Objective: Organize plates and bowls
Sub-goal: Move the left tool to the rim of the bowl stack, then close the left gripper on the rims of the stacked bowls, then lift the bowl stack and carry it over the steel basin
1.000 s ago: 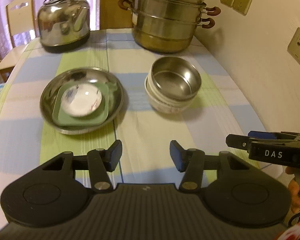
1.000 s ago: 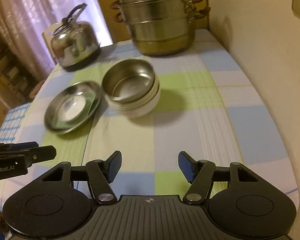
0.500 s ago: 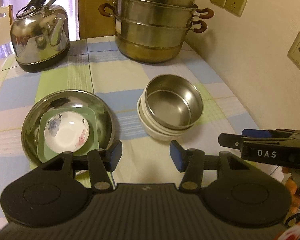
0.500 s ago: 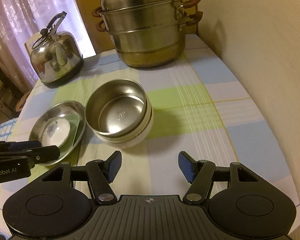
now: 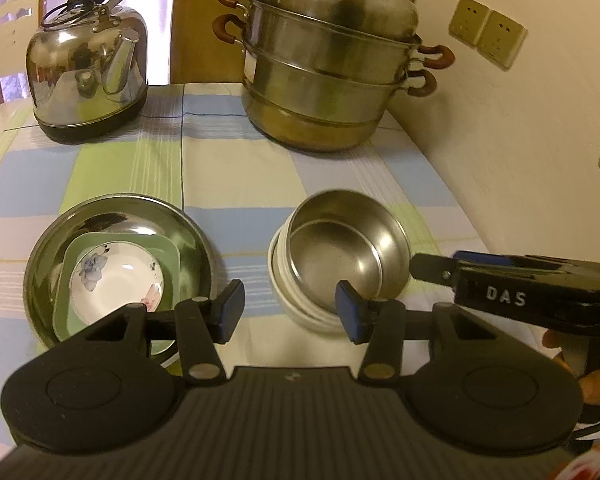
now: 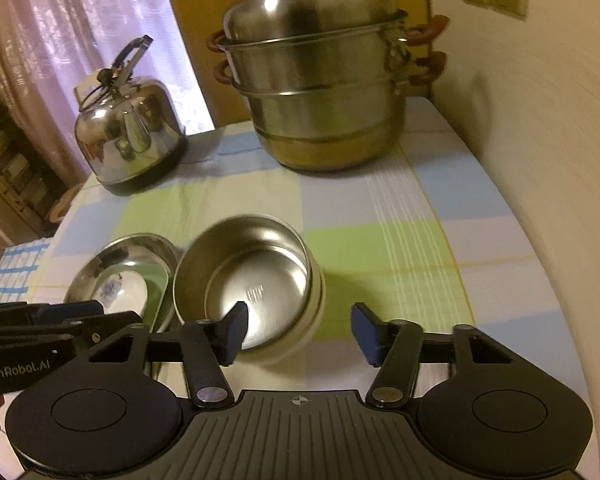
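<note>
A steel bowl [image 5: 346,248] sits nested on top of stacked white bowls [image 5: 296,308] on the checked tablecloth. To its left a steel plate [image 5: 112,216] holds a green square plate [image 5: 168,256] with a white flowered dish [image 5: 116,280] on it. My left gripper [image 5: 290,310] is open and empty, just before the gap between plate and bowl stack. My right gripper [image 6: 298,330] is open and empty, close to the near rim of the steel bowl [image 6: 256,276]. The steel plate [image 6: 120,256] shows left of it. The right gripper also shows in the left wrist view [image 5: 432,268].
A steel kettle [image 5: 88,76] stands at the back left and a tall steel steamer pot [image 5: 332,68] at the back centre. A cream wall [image 5: 520,152] with sockets runs along the right table edge. A chair [image 5: 8,36] stands beyond the far left corner.
Both grippers have moved forward and lower toward the dishes, which now look larger and nearer. Both stay open. The dishes have not moved.
</note>
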